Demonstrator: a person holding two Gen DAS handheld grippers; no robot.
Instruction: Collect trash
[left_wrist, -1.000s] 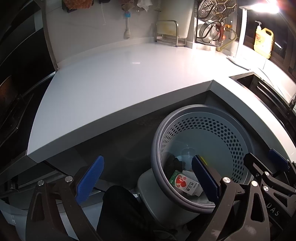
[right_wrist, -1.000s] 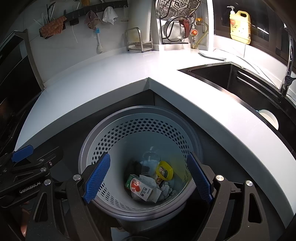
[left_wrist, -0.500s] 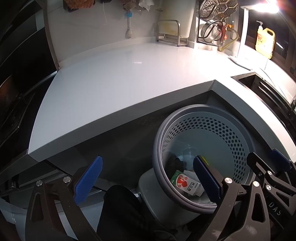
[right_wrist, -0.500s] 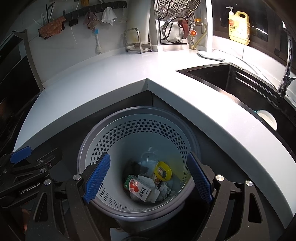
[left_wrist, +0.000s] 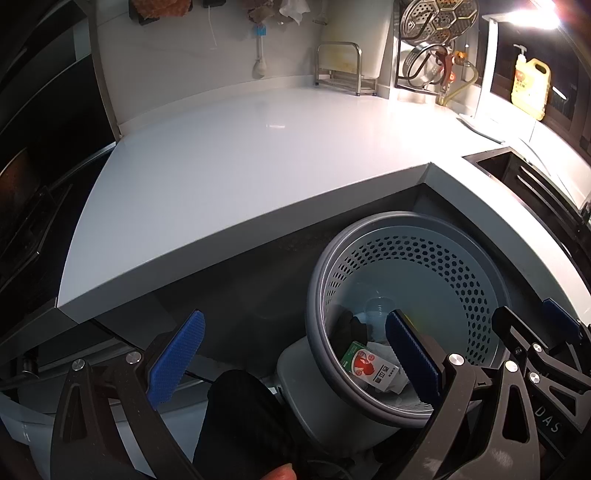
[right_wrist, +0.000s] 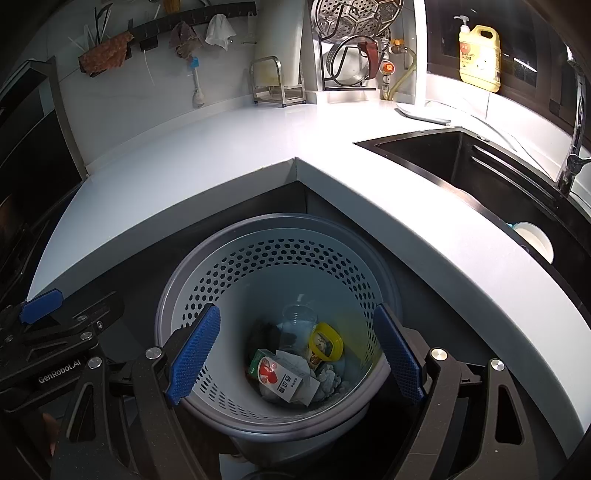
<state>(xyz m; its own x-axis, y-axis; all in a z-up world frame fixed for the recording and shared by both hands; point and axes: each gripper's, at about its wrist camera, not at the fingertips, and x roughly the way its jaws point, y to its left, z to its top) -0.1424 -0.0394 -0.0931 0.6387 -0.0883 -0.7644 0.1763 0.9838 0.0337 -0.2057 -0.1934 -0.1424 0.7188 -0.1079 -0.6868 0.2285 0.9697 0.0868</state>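
A grey perforated trash basket (right_wrist: 207, 273) stands on the floor below the counter corner; it also shows in the left wrist view (left_wrist: 476, 280). Inside lie a green and red carton (right_wrist: 275, 374), a clear plastic cup (right_wrist: 299, 317), a yellow-rimmed lid (right_wrist: 325, 345), crumpled paper and a dark item. The carton also shows in the left wrist view (left_wrist: 367, 367). My right gripper (right_wrist: 295, 354) is open and empty, held above the basket's mouth. My left gripper (left_wrist: 295, 354) is open and empty, over the basket's left rim. Each gripper shows at the edge of the other's view.
A white L-shaped counter (right_wrist: 184, 166) wraps behind the basket. A black sink (right_wrist: 480, 158) with a white bowl (right_wrist: 535, 240) lies to the right. A yellow detergent bottle (right_wrist: 480, 59), a dish rack (right_wrist: 351, 44) and a metal stand (right_wrist: 277, 85) stand at the back wall.
Both grippers have drifted slightly back and up from the basket. Both stay open and empty; the trash in the basket has not moved.
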